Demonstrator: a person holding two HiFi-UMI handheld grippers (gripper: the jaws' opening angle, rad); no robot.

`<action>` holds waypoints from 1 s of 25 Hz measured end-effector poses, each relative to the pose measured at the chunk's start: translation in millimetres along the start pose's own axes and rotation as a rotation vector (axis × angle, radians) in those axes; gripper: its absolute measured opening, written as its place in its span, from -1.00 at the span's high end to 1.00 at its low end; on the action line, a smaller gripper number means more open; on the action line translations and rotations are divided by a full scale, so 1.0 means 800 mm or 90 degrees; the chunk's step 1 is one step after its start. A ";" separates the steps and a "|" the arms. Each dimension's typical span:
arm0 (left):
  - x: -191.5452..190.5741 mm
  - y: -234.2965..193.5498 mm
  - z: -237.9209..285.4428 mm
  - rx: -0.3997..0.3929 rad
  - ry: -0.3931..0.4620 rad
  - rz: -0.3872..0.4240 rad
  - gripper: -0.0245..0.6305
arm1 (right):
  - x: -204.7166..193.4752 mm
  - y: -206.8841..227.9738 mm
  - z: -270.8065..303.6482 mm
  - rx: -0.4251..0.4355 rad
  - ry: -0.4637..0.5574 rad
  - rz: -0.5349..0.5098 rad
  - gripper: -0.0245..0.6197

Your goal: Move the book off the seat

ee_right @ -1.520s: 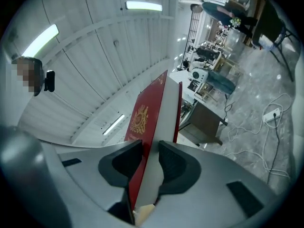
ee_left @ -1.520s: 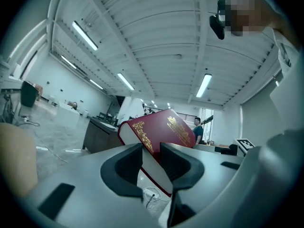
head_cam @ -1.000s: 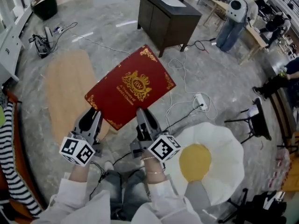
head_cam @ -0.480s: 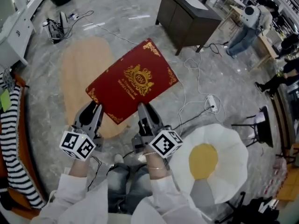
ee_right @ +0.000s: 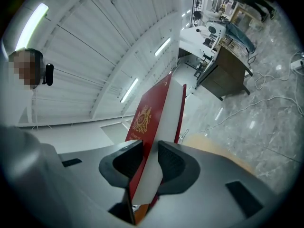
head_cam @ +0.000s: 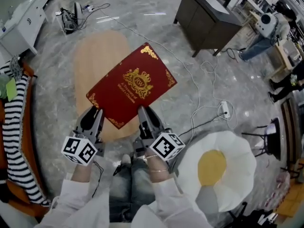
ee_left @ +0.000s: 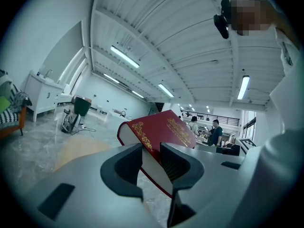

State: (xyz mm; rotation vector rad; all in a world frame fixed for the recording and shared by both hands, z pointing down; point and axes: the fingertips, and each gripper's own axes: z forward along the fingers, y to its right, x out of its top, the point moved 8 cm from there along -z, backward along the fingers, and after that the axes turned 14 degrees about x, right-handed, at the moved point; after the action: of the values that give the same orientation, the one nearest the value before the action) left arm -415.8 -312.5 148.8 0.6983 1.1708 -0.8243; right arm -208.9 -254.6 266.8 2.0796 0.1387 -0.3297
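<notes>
Your left hand-held gripper [head_cam: 94, 114] is clamping the red book [head_cam: 132, 85] by its near short edge, and your right hand-held gripper [head_cam: 144, 113] is clamping its page edge, either side of the near corner. You are holding the book aloft, its long axis pointing away over the oval wooden worktop [head_cam: 97, 56], well apart from the egg-shaped seat [head_cam: 235, 148] at your right.

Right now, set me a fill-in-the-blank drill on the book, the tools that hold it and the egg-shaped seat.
1. The book has a ____ cover with gold ornament.
2. The number of tools shut on the book's near edge is ____: the left tool and the right tool.
3. The white egg-shaped seat on the floor has a ____ middle.

Missing words: red; two; yellow.
</notes>
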 end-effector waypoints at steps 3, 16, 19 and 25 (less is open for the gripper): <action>-0.027 -0.020 -0.007 0.033 -0.006 -0.020 0.56 | -0.027 0.019 0.004 0.004 -0.026 0.018 0.60; -0.154 -0.091 0.031 0.114 -0.044 -0.041 0.56 | -0.120 0.152 0.014 -0.015 -0.130 0.061 0.60; -0.184 -0.103 0.051 0.121 -0.056 -0.043 0.56 | -0.136 0.190 0.014 -0.026 -0.144 0.068 0.60; -0.248 -0.128 0.078 0.132 -0.075 -0.037 0.56 | -0.179 0.261 0.005 -0.047 -0.179 0.091 0.61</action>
State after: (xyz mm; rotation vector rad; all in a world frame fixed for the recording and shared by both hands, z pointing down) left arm -505.6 -381.2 351.6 0.7779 1.0121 -1.0319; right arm -297.9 -359.0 479.8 1.9355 -0.1635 -0.5174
